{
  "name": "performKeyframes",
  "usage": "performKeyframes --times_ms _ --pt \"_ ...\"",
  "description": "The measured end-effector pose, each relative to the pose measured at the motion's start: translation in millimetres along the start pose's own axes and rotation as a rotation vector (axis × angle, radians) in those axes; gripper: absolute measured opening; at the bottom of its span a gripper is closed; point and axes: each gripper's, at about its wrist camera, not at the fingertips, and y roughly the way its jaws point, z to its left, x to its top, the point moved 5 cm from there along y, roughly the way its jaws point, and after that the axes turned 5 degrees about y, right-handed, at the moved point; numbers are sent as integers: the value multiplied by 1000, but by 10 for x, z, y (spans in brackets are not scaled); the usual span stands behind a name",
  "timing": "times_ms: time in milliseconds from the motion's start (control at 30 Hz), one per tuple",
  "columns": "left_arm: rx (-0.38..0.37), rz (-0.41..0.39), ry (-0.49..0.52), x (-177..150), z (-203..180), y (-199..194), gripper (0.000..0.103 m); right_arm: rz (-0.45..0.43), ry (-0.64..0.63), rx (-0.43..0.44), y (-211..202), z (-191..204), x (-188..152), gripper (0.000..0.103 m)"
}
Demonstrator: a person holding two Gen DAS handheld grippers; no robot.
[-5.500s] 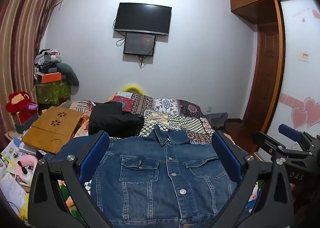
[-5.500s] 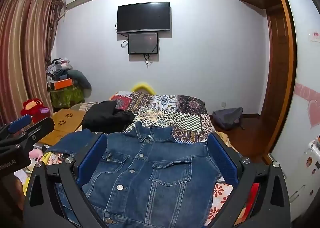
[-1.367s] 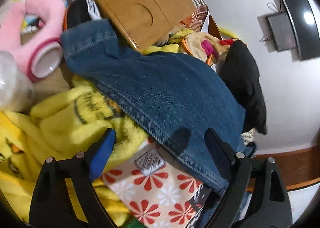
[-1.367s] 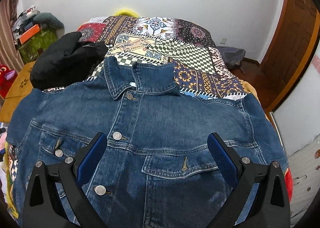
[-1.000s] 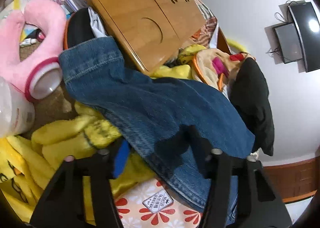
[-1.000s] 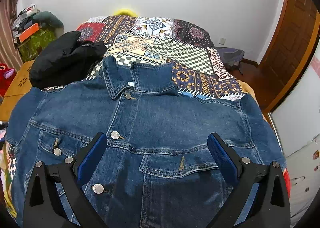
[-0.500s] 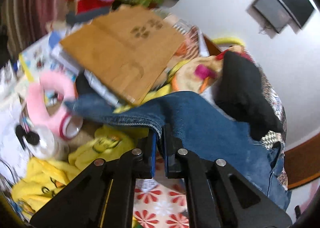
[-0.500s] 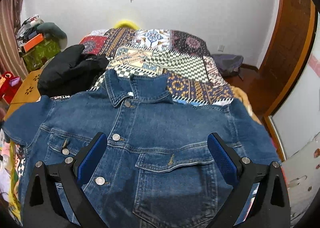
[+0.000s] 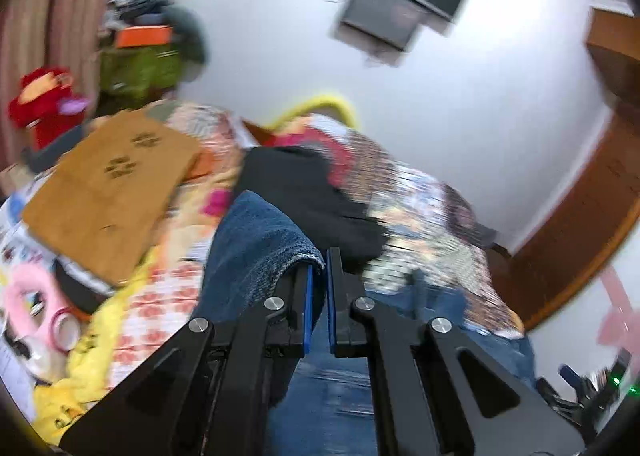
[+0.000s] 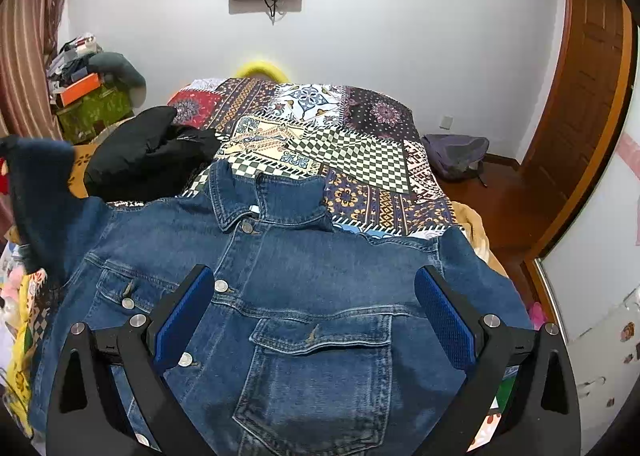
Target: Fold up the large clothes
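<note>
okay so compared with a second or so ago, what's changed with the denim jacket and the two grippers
The left gripper closed on the jacket's sleeve and lifted it off the yellow blanket; the sleeve now stands raised at the jacket's left side in the right wrist view. The right gripper stays open above the jacket, holding nothing. The jacket's body, the black garment and the patterned bedspread lie as before.

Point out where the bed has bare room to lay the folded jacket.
Free: patchwork bedspread beyond the denim jacket collar, right of the black garment. Crowded: the left side, with wooden board and yellow fabric.
</note>
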Motion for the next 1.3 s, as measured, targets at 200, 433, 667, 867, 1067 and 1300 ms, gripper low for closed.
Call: performKeyframes --times_ms 200,433,667,867,1067,1300 --pt "-107 101 144 -316 -900 410 5 1 7 3 -32 -129 -49 100" --pt "-173 316 244 -1078 -1552 986 5 16 -14 -14 -45 -253 -145 100" --pt "-165 502 309 -1842 -1723 1188 5 49 -26 -16 -9 -284 -240 100" --pt "-124 594 350 -2119 -1621 1154 17 60 -49 -10 12 -199 -270 100" --pt "-100 534 363 -1967 -1504 881 58 52 -98 5 -6 -17 -223 100" --pt "-29 346 378 -1469 -1177 402 71 36 -152 75 -3 372 -84 100"
